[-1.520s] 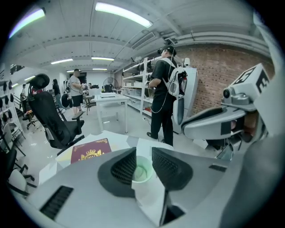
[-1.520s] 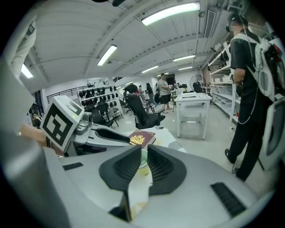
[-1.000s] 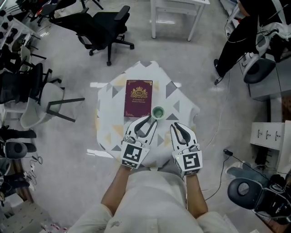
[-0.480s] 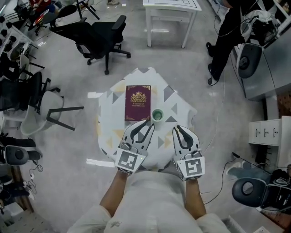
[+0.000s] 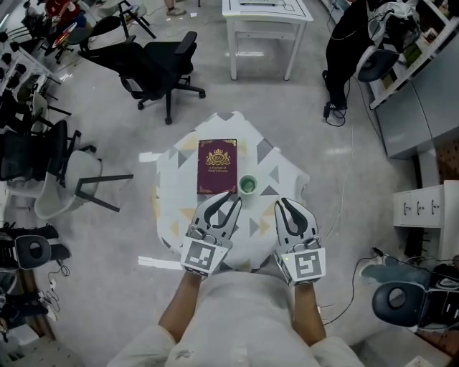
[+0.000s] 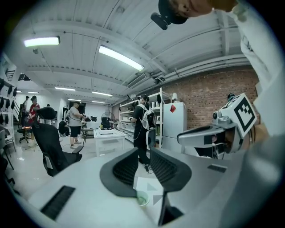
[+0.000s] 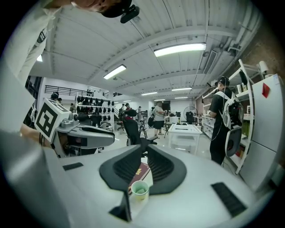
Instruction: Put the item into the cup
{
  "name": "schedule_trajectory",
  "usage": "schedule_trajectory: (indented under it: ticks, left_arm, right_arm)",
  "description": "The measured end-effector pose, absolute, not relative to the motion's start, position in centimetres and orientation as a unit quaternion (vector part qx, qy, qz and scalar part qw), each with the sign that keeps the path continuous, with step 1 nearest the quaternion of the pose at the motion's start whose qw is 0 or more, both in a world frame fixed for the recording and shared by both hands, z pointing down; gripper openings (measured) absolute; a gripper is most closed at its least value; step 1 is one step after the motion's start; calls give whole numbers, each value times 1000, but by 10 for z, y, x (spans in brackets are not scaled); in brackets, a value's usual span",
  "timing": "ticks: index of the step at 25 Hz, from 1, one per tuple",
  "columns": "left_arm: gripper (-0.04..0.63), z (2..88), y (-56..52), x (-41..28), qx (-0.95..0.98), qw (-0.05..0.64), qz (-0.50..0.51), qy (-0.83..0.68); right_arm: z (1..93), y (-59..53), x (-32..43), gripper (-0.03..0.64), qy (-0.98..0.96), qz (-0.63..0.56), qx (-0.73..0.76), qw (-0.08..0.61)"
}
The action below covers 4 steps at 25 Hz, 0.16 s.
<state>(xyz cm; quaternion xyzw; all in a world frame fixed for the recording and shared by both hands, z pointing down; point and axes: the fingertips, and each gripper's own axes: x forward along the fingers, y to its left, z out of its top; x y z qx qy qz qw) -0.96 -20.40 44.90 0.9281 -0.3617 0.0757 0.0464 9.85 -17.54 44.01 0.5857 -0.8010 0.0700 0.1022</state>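
A small green cup point(image 5: 248, 185) stands on a little table with a patterned white cloth point(image 5: 280, 168), just right of a maroon book point(image 5: 217, 166). I cannot tell what lies inside the cup. My left gripper point(image 5: 231, 196) hovers over the table's near half, its tips just left of and nearer than the cup, shut on nothing. My right gripper point(image 5: 285, 203) is to the right of and nearer than the cup, also shut and empty. The left gripper view shows the cup point(image 6: 142, 199) below the jaws point(image 6: 144, 150). In the right gripper view, cup point(image 7: 139, 189) and book point(image 7: 142, 170) lie below the jaws point(image 7: 144, 146).
Black office chairs point(image 5: 154, 64) stand on the floor at the far left, and a white table point(image 5: 264, 18) stands behind the little table. A person point(image 5: 344, 43) is at the far right. Cables point(image 5: 366, 251) and equipment lie on the floor to the right.
The head view has drawn back, so the table looks smaller. Both grippers stay shut near the table's front edge, slightly nearer the body than before.
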Motion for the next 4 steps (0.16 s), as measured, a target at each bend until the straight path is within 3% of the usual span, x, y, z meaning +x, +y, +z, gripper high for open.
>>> schedule_trajectory:
  ticks: [4]
  left_arm:
    - [97,443,-205,-7,929,38,67,-362]
  right_arm:
    - [437,-177,96,48,-809,57,577,98]
